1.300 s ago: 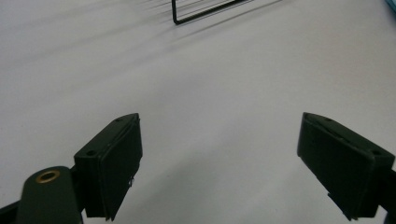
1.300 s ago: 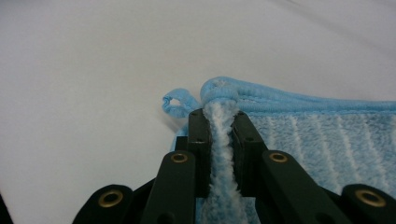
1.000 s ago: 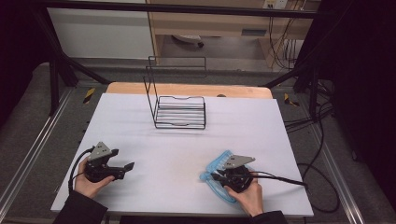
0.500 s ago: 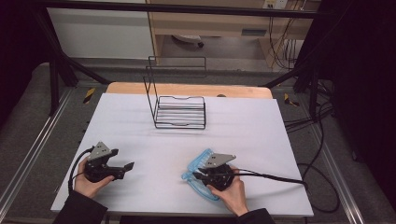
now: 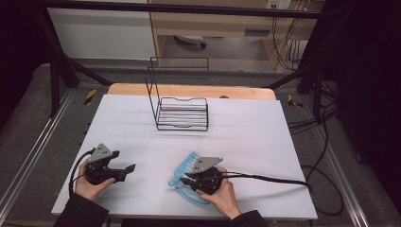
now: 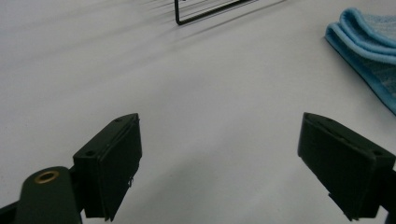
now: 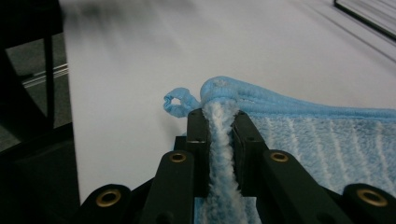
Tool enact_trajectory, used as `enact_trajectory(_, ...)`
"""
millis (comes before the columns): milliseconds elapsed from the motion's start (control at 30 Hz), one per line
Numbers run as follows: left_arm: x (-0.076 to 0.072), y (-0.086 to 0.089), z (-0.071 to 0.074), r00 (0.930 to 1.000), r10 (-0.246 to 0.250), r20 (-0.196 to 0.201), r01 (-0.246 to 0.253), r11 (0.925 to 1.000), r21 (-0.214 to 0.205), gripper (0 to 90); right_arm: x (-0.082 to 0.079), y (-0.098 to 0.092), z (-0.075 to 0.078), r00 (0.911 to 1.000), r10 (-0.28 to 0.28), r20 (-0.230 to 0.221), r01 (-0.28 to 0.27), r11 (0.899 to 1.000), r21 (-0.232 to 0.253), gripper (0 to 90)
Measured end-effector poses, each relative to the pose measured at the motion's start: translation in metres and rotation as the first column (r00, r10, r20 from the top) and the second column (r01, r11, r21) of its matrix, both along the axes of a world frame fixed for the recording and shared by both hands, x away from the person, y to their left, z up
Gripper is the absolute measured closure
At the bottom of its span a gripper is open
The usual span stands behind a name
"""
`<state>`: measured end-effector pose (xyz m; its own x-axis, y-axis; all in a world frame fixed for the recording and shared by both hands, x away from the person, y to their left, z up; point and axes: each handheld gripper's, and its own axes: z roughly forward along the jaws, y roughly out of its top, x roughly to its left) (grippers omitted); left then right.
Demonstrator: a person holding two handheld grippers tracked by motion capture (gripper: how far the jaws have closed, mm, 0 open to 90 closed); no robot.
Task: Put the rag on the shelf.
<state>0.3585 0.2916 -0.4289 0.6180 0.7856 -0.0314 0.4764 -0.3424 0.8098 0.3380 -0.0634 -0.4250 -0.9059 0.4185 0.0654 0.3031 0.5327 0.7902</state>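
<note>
Nearest the person's edge of the white table (image 5: pixel 265 137), the blue cloth (image 5: pixel 182 171) is seen lying flat, folded, just inside the front rim, with a small loop of its trim curling free at one corner. It is pinched at its folded border by the right gripper (image 7: pixel 218 122), whose jaws are pressed together on the fleecy edge. The right hand (image 5: pixel 222 196) is laid low over the cloth, wrist close to the front rim, and the gripper is pointed left across the table, its cable trailed off to the right.

Well apart on the left, the left gripper (image 5: pixel 130 167) is held just above the surface by the left hand (image 5: pixel 87 187), pointed right toward the cloth; its jaws are spread wide with nothing between them, and bare tabletop is seen ahead of them.

Between the two grippers a strip of bare surface is left. Beyond them a broad stretch of white table lies open up to the black wire rack (image 5: pixel 182 111), which is stood near the far edge, its tall back frame upright.
</note>
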Motion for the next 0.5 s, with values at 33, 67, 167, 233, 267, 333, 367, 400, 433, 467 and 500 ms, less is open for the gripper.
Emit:
enact_trajectory(33,0.000,0.000,0.000,1.0000,-0.001,0.000,0.001,1.0000,0.000,13.6,0.000,0.002,-0.001,0.9999,0.009,-0.006,-0.009,1.000,-0.005,79.8)
enact_trajectory(67,0.000,0.000,0.000,1.0000,-0.001,0.000,0.001,1.0000,0.000,13.6,0.000,0.004,-0.006,0.9994,0.021,-0.025,-0.022,1.000,-0.019,78.4)
enact_trajectory(167,0.000,0.000,0.000,1.0000,-0.001,-0.002,0.001,1.0000,0.001,13.6,0.001,0.005,-0.010,0.9987,0.023,-0.044,-0.024,0.999,-0.025,74.7)
enact_trajectory(233,0.000,0.000,0.000,1.0000,-0.002,-0.003,0.002,1.0000,0.000,13.6,0.001,0.006,-0.011,0.9978,0.021,-0.063,-0.022,1.000,-0.017,68.0)
enact_trajectory(267,0.000,0.000,0.000,1.0000,-0.002,-0.003,0.002,1.0000,0.000,13.5,0.001,0.006,-0.010,0.9974,0.018,-0.070,-0.019,1.000,-0.009,63.2)
enact_trajectory(333,0.000,0.000,0.000,1.0000,-0.002,-0.004,0.002,1.0000,0.000,13.5,0.001,0.002,-0.002,0.9982,0.001,-0.059,0.000,1.000,0.020,51.9)
enact_trajectory(367,0.000,0.000,0.000,1.0000,-0.002,-0.004,0.002,1.0000,0.000,13.5,0.001,0.002,-0.002,0.9982,0.001,-0.059,0.000,1.000,0.020,51.9)
enact_trajectory(400,0.000,-0.001,0.000,1.0000,-0.002,-0.005,0.002,1.0000,0.000,13.4,0.001,0.000,0.002,0.9989,-0.014,-0.045,0.015,1.000,0.021,48.3)
enact_trajectory(433,0.000,-0.001,0.000,1.0000,-0.002,-0.005,0.002,1.0000,-0.001,13.3,0.003,-0.007,0.010,0.9986,-0.046,-0.024,0.047,0.998,0.032,44.7)
enact_trajectory(467,0.000,-0.001,0.000,1.0000,-0.002,-0.005,0.002,1.0000,-0.002,13.3,0.003,-0.007,0.010,0.9986,-0.046,-0.024,0.047,0.998,0.032,44.7)
enact_trajectory(500,0.000,-0.001,0.000,1.0000,-0.002,-0.005,0.002,1.0000,-0.002,13.3,0.005,-0.011,0.013,0.9979,-0.063,-0.018,0.063,0.997,0.038,44.3)
